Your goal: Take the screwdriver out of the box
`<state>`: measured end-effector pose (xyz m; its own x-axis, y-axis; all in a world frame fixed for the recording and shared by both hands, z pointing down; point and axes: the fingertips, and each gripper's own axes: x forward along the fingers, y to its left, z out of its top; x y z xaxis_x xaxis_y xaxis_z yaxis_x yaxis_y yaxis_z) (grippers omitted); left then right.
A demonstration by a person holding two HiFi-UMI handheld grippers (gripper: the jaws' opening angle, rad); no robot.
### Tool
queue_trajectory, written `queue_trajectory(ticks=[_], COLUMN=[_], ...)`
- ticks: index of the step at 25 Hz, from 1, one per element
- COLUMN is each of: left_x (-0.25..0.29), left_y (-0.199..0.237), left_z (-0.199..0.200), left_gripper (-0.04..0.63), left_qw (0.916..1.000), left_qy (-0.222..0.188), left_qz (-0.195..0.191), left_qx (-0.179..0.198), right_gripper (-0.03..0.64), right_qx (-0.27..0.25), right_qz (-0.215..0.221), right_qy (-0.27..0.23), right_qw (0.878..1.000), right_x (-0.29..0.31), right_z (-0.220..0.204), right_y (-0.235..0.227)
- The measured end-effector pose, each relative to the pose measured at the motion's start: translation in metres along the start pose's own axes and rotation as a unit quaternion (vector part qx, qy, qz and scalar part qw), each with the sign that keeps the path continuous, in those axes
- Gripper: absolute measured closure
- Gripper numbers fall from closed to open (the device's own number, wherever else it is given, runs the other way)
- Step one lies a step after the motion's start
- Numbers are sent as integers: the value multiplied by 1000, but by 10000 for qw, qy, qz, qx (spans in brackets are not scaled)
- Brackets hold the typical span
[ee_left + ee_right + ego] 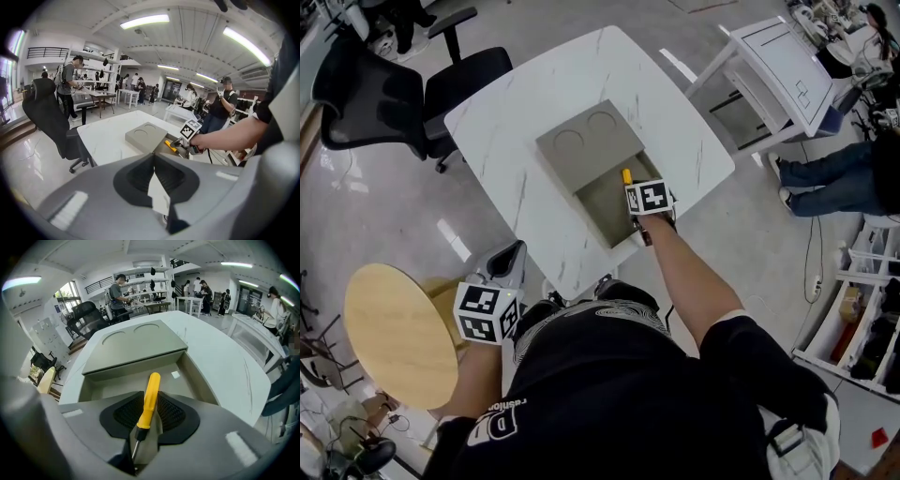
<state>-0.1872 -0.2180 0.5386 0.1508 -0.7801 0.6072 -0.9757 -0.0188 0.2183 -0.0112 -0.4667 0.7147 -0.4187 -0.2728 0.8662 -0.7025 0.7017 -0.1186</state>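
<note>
A grey box [609, 208] lies on the white marble table [516, 112], its lid [586, 145] slid back from the near compartment. My right gripper [637, 192] hangs over that open compartment, shut on the yellow-handled screwdriver [627, 175]. In the right gripper view the screwdriver [151, 390] stands between the jaws of the right gripper [147, 411], handle forward and metal shaft toward the camera, above the box [197, 376]. My left gripper [508, 262] is down at the table's near-left edge, away from the box. In its own view the left gripper [153, 157] is shut on nothing.
Two black office chairs [384, 94] stand left of the table. A round wooden table [398, 333] is near my left side. A white desk [778, 66] and a seated person's legs [834, 173] are at the right. Several people stand in the background.
</note>
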Motion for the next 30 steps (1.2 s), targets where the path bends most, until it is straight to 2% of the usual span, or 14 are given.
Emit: queue_trajectory(ticks=[5,17,25,30], left_x=[-2,-6,-11,-13], left_y=[2,3,1,3], left_z=[-2,-3,1,4], left_gripper=[537,537,537,537], left_qw=[9999,9997,9997,9997], left_qy=[-19,-110,-193,-233], left_qz=[62,140,69,33], left_qx=[-120,-190,-142,-98], right_gripper=[537,526,537,537], right_qx=[145,133,753,885], right_qz=[123,80,243,311], right_qy=[240,468,224,-239], right_qw=[9995,9988,9966,9953], right_x=[11,19,13,-11], right_z=[-3,-2,0,12], right_y=[0,-3,-6,-1])
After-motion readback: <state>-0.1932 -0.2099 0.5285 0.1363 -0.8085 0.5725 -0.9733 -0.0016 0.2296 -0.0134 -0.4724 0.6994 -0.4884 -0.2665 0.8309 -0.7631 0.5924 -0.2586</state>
